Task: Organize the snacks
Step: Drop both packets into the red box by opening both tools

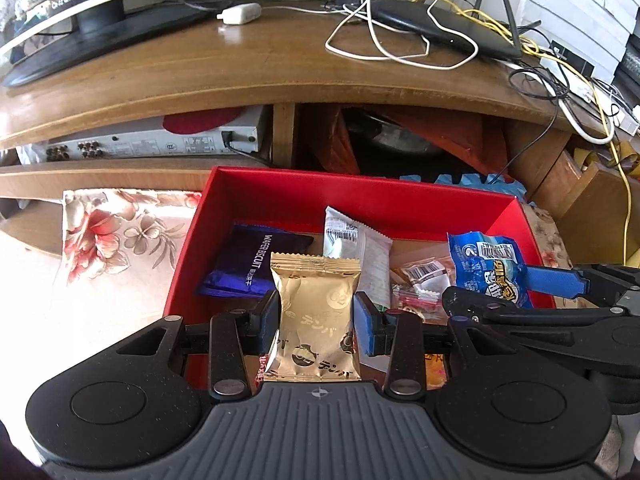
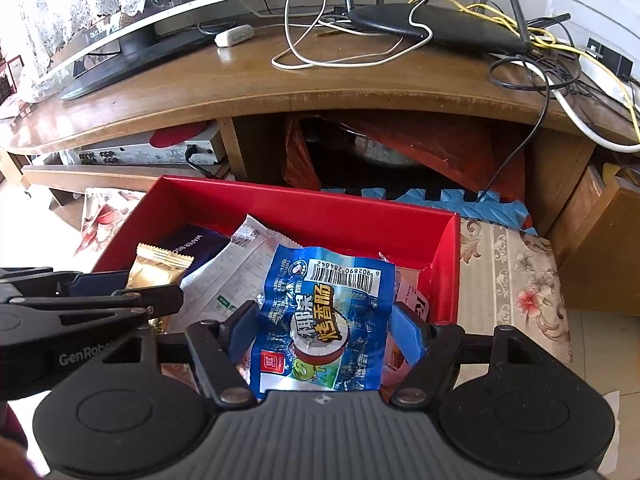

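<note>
**Two packets poised over the red box**

The left gripper [image 1: 316,316] is clamped on an upright gold foil snack packet [image 1: 314,320]; the right gripper [image 2: 324,332] pinches a blue plastic sausage packet [image 2: 324,320] across its width. Both packets stand long axis upward, above the open red cardboard box [image 1: 360,200]. The box lies directly below and ahead, so the drop is probably straight down.

Both wrist views look steeply down, close, sharing the red box [image 1: 304,196].
</note>
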Tool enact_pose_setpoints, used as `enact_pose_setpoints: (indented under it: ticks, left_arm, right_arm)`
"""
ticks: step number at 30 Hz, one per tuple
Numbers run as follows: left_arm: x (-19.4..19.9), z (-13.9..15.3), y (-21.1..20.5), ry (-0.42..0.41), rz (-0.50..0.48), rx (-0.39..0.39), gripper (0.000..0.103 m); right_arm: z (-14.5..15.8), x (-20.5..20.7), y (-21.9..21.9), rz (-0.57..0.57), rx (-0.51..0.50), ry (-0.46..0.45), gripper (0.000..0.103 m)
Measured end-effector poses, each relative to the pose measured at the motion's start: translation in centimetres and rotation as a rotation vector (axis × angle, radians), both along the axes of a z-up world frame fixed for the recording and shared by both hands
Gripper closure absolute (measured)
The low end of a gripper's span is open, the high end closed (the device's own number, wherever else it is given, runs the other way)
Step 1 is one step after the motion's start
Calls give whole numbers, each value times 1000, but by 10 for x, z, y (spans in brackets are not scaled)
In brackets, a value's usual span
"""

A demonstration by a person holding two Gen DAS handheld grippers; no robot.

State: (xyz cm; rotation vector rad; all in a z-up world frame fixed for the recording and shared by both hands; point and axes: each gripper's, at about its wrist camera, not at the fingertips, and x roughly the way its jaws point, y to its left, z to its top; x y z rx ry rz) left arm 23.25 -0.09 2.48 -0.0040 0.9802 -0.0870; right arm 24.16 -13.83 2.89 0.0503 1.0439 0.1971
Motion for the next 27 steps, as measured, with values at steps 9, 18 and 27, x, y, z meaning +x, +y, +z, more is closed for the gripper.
enact_pose_setpoints:
  ticks: [9,18,27]
  left_arm:
    - [4,-6,2,12,9,5,56]
    - [3,-7,3,14,19,7,52]
    - [1,-2,4,3,26,-7,47]
  right_arm:
    - [-9,5,1,0,8,23,35]
    - [-10,6,0,3,11,23,35]
    - [-5,4,-1,-4,9,-6,34]
